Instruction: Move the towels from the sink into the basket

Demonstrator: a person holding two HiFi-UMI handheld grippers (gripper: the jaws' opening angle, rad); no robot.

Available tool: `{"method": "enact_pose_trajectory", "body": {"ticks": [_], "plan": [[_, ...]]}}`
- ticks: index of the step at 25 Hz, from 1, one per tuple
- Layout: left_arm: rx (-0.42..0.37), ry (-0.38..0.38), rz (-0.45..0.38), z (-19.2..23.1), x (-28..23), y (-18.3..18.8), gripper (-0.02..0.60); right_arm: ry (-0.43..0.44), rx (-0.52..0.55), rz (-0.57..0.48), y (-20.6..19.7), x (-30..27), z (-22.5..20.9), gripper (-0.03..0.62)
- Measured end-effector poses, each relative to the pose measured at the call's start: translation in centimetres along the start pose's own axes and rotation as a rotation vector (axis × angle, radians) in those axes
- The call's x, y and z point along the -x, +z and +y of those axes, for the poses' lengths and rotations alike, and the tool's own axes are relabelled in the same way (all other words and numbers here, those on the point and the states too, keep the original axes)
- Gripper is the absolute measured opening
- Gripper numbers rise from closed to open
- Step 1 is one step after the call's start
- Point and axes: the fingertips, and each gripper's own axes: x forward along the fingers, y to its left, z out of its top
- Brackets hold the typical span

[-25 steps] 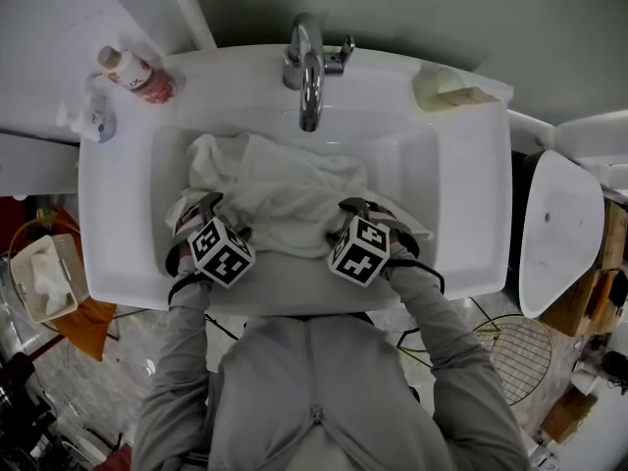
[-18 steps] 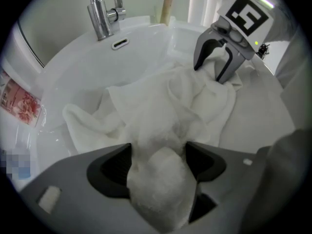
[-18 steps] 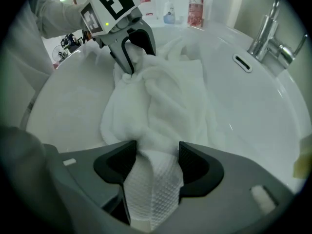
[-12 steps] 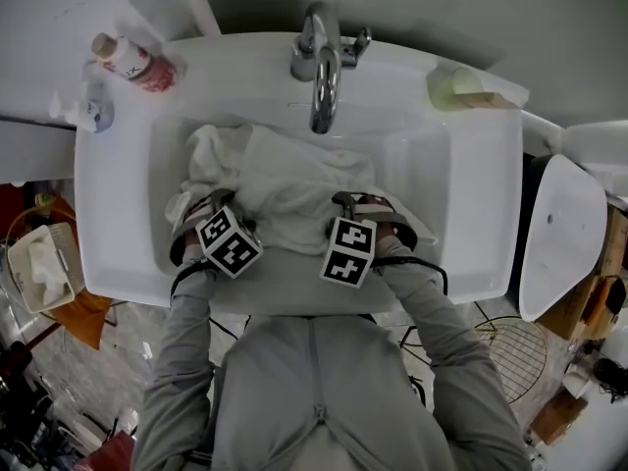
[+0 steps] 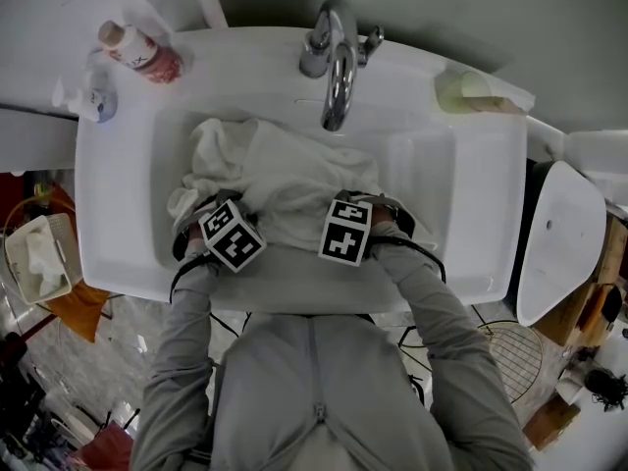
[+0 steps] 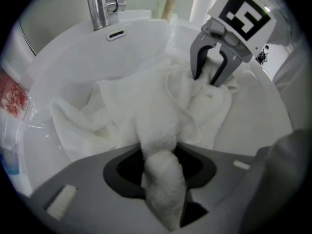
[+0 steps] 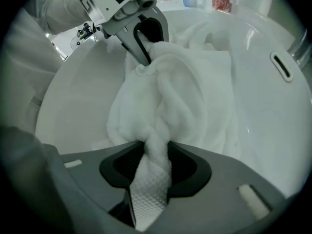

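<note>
bathroom, white washbasin [image 5: 471,214], chrome tap [image 5: 337,77], pink toiletry bottle [image 5: 142,52]

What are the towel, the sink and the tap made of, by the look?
Towel: probably cotton terry, matt white; fuzzy pile, soft folds.
Sink: likely glazed ceramic, glossy white; smooth with bright highlights.
Tap: chromed metal, it seems; mirror-like reflections.

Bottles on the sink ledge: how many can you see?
2. A red-labelled bottle at the sink's back-left corner, and a small pump bottle just left of it.
</note>
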Motion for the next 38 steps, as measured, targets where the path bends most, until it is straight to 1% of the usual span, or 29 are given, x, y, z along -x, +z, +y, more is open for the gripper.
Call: {"method": "enact_pose_trajectory", "body": {"ticks": [2,4,6,12,18,22,26,29,31,35,38], "plan": [[0.001,0.002,0.0,-0.2,0.2,0.0,0.205,-0.026,0.007,-0.016,-0.1,0.5,0.2,0.111],[0.004,0.008,-0.005,-0.2,0.7,0.0,0.187,-0.069,0.012,-0.043,-0.3,1.3,0.1,0.087],[0.013,0.014,-0.018,-0.1,1.3,0.0,0.175,-0.102,-0.001,-0.084,-0.4,2.3,0.1,0.079],[0.065,0.04,-0.075,-0.2,3.9,0.2,0.164,-0.176,-0.101,-0.252,-0.2,6.2,-0.8,0.075],[0.129,0.115,-0.175,0.0,8.0,1.2,0.16,-0.24,-0.149,-0.401,0.0,10.6,-0.9,0.074],[0.199,0.183,-0.288,0.4,12.2,2.2,0.16,-0.278,-0.186,-0.548,0.4,14.3,-0.9,0.074],[0.271,0.263,-0.414,0.5,16.6,3.1,0.158,-0.32,-0.203,-0.722,1.1,19.4,-1.3,0.074],[0.333,0.296,-0.522,-0.1,19.6,3.7,0.158,-0.331,-0.223,-0.86,1.4,23.0,-1.3,0.074],[0.371,0.311,-0.595,-0.5,21.3,3.9,0.156,-0.343,-0.228,-0.934,1.5,25.2,-1.3,0.075],[0.445,0.398,-0.747,-0.8,25.6,4.4,0.155,-0.351,-0.183,-1.061,2.7,29.3,-1.4,0.074],[0.487,0.454,-0.835,-1.1,28.8,3.8,0.155,-0.347,-0.142,-1.132,4.3,31.9,-0.9,0.075]]}}
